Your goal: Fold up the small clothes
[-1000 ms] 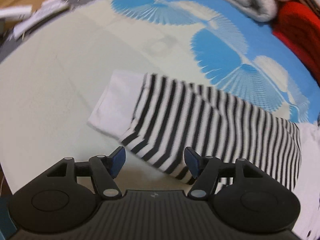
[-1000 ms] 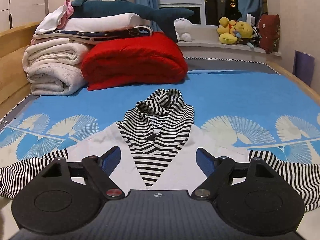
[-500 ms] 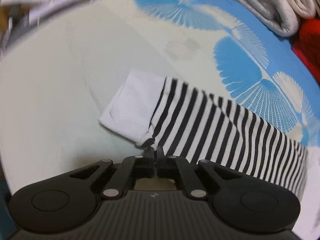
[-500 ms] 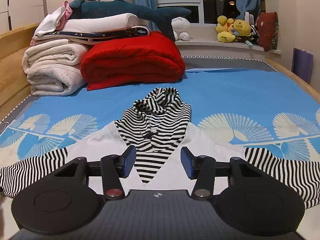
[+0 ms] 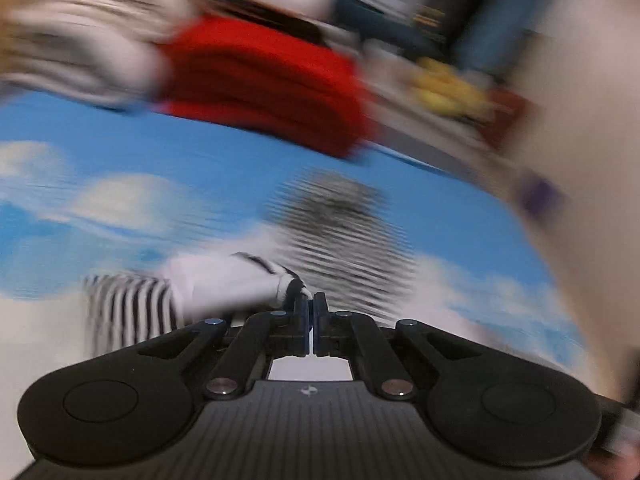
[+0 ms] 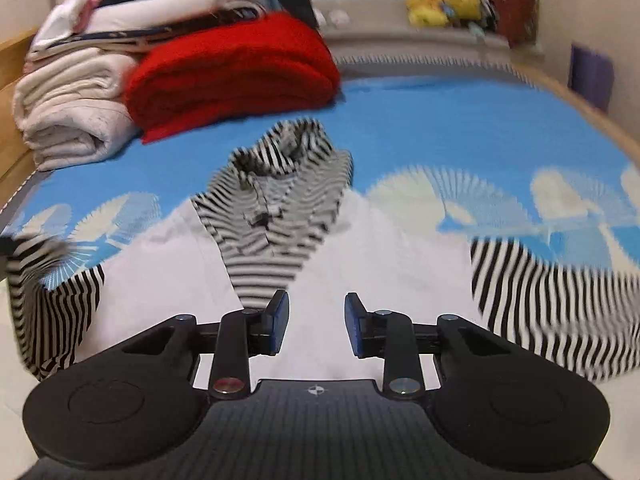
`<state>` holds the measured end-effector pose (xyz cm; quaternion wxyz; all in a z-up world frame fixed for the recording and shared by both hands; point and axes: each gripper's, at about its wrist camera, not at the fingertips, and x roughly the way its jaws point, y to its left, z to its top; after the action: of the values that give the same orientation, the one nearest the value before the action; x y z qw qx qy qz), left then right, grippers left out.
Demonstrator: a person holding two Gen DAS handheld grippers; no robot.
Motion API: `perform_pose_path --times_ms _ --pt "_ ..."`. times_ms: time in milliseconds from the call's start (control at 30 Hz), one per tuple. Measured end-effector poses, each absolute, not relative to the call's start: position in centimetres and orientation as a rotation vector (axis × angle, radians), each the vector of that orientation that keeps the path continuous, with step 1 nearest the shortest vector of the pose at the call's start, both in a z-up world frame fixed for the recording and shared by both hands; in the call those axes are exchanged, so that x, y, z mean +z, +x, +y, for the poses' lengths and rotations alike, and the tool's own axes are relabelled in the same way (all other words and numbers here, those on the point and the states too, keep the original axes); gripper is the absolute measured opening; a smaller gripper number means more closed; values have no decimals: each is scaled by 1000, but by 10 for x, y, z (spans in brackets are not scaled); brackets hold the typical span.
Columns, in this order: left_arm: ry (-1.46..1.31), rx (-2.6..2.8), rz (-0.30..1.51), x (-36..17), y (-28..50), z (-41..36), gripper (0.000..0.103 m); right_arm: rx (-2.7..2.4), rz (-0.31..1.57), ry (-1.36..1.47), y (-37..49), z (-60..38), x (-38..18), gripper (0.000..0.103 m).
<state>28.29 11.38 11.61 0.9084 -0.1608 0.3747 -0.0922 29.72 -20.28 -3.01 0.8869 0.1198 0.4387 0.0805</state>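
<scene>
The left claw was pinched on the white cuff of the striped sleeve. The right claw, fingers narrowly parted and holding nothing, hovered over the hooded top, which lay spread on the blue bedspread in front of the red blanket.

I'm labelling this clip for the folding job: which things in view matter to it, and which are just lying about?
Part of the job:
- striped hooded top
- its striped sleeve, pinched in the left gripper
- right gripper, open over the top

Lying about:
- folded red blanket
- rolled white quilt
- yellow plush toys
- blue patterned bedspread
</scene>
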Motion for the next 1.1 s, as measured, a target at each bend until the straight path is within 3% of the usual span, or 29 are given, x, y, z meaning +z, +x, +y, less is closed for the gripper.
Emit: perform_pose_path --times_ms 67,100,133,167,433,733,767,800,833,867,1100 --pt "-369 -347 815 115 288 92 15 144 954 307 301 -210 -40 34" --pt "-375 -353 828 115 291 90 29 119 980 343 303 -214 -45 42" --pt "-384 -326 829 115 294 93 36 87 1007 381 305 -219 -50 52" --pt "-407 -283 832 114 298 103 41 59 1033 424 308 -225 -54 54" --pt "-504 228 1011 72 322 189 41 -19 1146 610 324 -229 -84 54" --pt "-473 219 996 82 324 201 41 -185 1252 800 342 -221 -139 53" --pt "-459 207 993 82 314 199 41 -207 1248 804 342 -222 -142 52" --pt "-442 196 990 81 310 197 41 -219 1241 803 343 -223 -143 41" --pt "-420 189 988 77 307 195 41 -208 1231 802 344 -223 -143 18" --pt "-396 185 988 76 309 194 41 -186 1218 802 346 -223 -141 6" --pt "-355 163 1030 65 309 193 41 12 822 724 333 -228 -49 2"
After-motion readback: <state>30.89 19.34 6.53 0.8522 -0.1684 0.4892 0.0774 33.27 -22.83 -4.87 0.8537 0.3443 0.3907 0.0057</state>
